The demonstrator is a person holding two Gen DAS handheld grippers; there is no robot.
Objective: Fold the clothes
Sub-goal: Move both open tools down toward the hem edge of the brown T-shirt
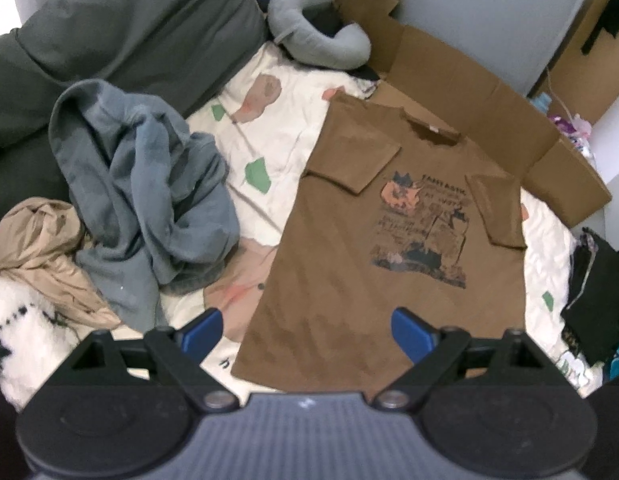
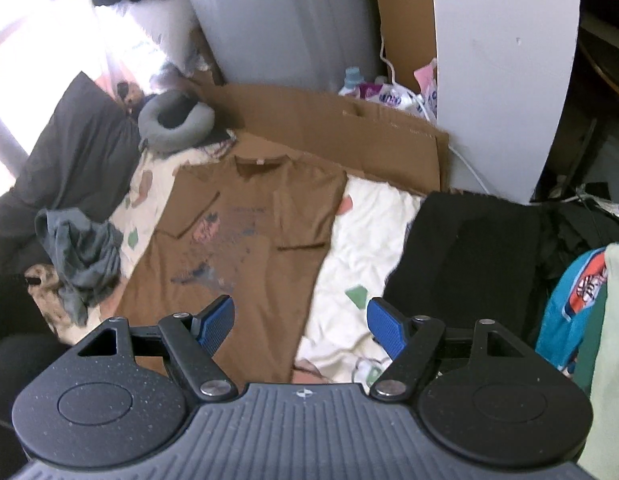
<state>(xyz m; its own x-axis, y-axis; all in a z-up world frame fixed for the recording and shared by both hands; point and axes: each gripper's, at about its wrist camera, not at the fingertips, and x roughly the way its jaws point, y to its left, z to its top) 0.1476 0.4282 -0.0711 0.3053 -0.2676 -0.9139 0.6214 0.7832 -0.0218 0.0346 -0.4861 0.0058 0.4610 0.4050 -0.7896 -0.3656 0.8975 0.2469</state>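
A brown printed T-shirt (image 1: pixel 361 248) lies flat on the white patterned bedspread (image 1: pixel 269 128), collar away from me, both sleeves folded in over the chest. My left gripper (image 1: pixel 307 334) hovers open over the shirt's near hem, nothing between its blue pads. In the right wrist view the same T-shirt (image 2: pixel 245 240) is spread ahead and to the left. My right gripper (image 2: pixel 301 326) is open and empty above the shirt's lower right edge and the bedspread (image 2: pixel 369 232).
A crumpled grey-blue garment (image 1: pixel 149 204) and a beige one (image 1: pixel 41 240) lie left of the shirt. Dark pillows (image 1: pixel 109 32) and a grey neck pillow (image 1: pixel 317 36) sit behind. Flattened cardboard (image 1: pixel 469 92) lines the far side. Black clothing (image 2: pixel 469 256) is piled at right.
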